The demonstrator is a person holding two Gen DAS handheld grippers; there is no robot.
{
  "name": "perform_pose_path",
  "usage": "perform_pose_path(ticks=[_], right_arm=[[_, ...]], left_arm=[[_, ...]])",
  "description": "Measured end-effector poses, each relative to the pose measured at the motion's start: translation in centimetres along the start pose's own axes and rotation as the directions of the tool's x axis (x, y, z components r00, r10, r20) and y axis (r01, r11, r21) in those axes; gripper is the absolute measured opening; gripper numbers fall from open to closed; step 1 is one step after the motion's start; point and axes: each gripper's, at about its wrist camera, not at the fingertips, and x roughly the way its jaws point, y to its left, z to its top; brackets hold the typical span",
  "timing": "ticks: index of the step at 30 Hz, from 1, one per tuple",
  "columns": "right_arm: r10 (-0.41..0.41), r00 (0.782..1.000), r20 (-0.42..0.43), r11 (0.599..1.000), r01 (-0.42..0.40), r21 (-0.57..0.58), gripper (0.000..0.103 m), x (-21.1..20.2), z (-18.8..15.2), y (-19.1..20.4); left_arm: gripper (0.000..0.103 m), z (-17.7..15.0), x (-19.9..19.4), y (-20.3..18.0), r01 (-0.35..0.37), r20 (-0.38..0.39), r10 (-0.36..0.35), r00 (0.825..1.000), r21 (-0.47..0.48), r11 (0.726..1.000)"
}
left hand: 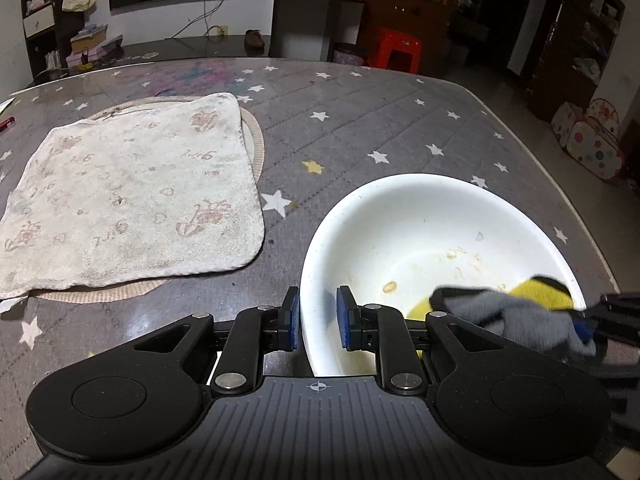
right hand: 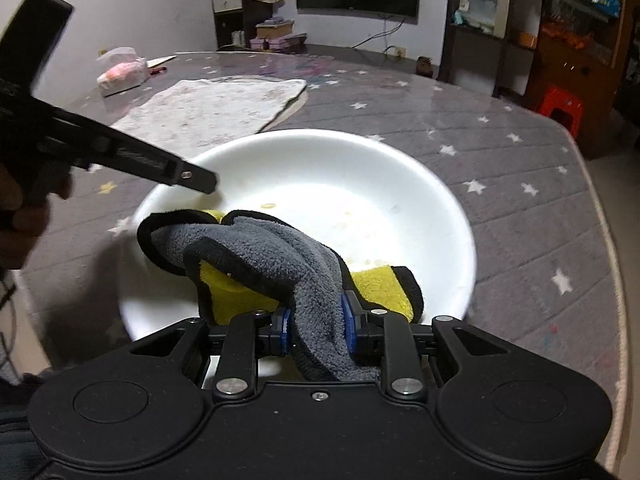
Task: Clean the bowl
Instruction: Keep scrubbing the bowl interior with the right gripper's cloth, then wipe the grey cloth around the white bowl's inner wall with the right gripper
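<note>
A white bowl (left hand: 420, 224) with yellowish food bits sits on the star-patterned table; it also shows in the right wrist view (right hand: 360, 184). My left gripper (left hand: 317, 317) straddles the bowl's near-left rim, one pad outside and one inside, with a small gap to the rim. My right gripper (right hand: 316, 326) is shut on a grey and yellow cloth (right hand: 272, 256), which lies inside the bowl. The cloth (left hand: 520, 304) and the right gripper show blurred at the bowl's right in the left wrist view. The left gripper's fingertips (right hand: 200, 180) reach the bowl's left rim.
A white patterned towel (left hand: 128, 192) lies flat on a round mat at the left of the table. A tissue pack (right hand: 122, 70) sits at the far side. The table edge (left hand: 560, 200) runs close to the bowl's right. A red stool (left hand: 396, 50) stands beyond.
</note>
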Motion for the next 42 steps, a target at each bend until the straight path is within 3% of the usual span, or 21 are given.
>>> perform_pose_path(ticks=[7,31,37,42], right_arm=[[-0.045,0.998,0.036,0.999,0.045,0.003,0.025,2.0,1.1,-1.3],[-0.049,0.996,0.077,0.999,0.048,0.014,0.025,2.9,1.8,-1.9],[-0.055,0.995,0.082,0.998,0.054,0.02,0.025,3.1,2.0,-1.6],[-0.056,0.995,0.08,0.998,0.056,0.009,0.026,3.1,2.0,-0.9]], left_arm=[[0.021,0.1,0.3,0.3,0.007,-0.01,-0.007,1.0,-0.005,1.0],[0.032,5.3,4.6,-1.2,0.103,-0.065,-0.093,0.994,0.182,0.978],[0.031,5.2,4.8,-1.1,0.116,-0.045,-0.109,0.993,0.181,0.977],[0.031,4.7,4.3,-1.0,0.087,-0.015,-0.085,0.996,0.125,0.988]])
